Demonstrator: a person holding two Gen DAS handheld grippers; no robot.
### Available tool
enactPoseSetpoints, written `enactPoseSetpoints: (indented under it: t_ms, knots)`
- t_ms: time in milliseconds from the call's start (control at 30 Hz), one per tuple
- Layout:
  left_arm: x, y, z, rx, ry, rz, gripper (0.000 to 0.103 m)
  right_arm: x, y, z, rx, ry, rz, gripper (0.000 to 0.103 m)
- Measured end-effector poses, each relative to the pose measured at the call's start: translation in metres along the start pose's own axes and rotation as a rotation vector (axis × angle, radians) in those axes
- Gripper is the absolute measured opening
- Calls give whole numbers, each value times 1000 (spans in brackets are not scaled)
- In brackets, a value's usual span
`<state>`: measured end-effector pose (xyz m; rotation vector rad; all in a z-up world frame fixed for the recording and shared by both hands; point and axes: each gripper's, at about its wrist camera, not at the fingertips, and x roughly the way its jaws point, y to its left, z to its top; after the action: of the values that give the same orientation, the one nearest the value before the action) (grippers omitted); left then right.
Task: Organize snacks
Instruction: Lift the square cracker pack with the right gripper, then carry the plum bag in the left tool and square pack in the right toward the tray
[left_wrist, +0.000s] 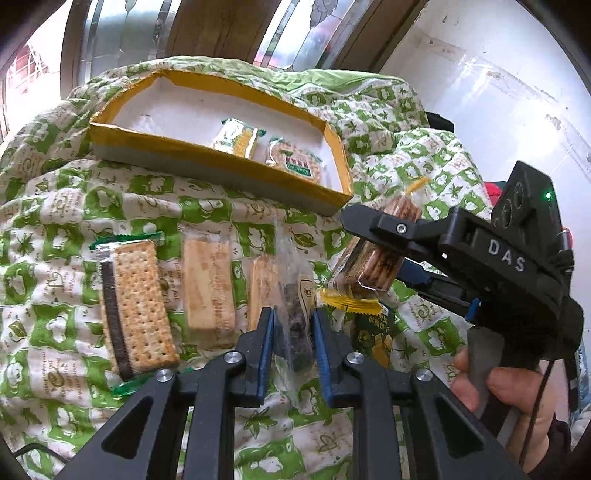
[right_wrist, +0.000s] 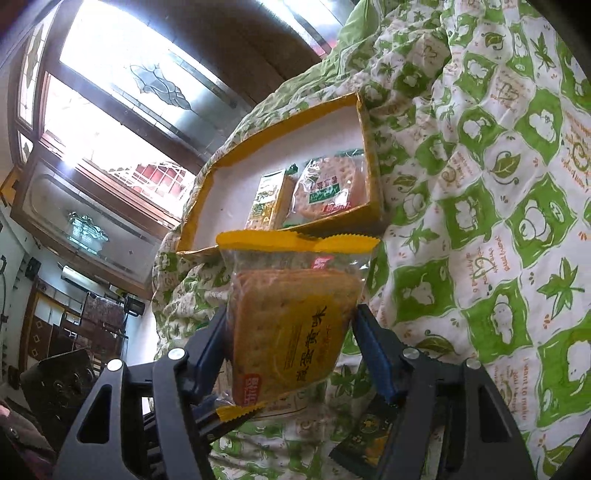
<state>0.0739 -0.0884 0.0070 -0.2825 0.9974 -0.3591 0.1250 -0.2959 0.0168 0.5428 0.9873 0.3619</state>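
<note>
Green-and-white quilt (left_wrist: 110, 206) spread under scattered snack packs and a shallow box.

Nearest, the left tool (left_wrist: 293, 332) stands with its jaws a little apart around a clear packet (left_wrist: 295, 325) of dark pieces lying lengthwise away from it. Just right, the right tool (right_wrist: 291, 332) is clamped on a yellow-ended cracker pack (right_wrist: 291, 321), lifted off the quilt with its long axis pointing toward the box. Farther back, the yellow-rimmed box (left_wrist: 207, 153) holds two cracker packs (left_wrist: 295, 160) at its right end.
</note>
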Motion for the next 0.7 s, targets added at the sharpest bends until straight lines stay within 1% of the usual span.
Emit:
enactPoseSetpoints:
  t_ms: [300, 433, 500, 567, 600, 633, 700]
  knots:
    - [-19, 4, 2, -15, -37, -21, 20, -3, 2, -1, -19, -7, 0, 61]
    - [-25, 5, 4, -22, -50, -25, 20, -1, 5, -1, -26, -3, 1, 57]
    - [-25, 4, 5, -22, -53, -25, 19, -1, 6, 0, -29, -2, 3, 52]
    - [-26, 4, 6, -22, -58, -26, 19, 0, 6, 0, -30, 1, 3, 41]
    - [-28, 4, 6, -21, -60, -26, 19, 0, 6, 0, -29, 1, 5, 34]
    - [-28, 4, 6, -19, -61, -25, 19, 0, 5, 0, -30, 4, 3, 19]
    - [-29, 4, 6, -16, -62, -25, 19, 2, 5, 0, -30, 13, 1, 19]
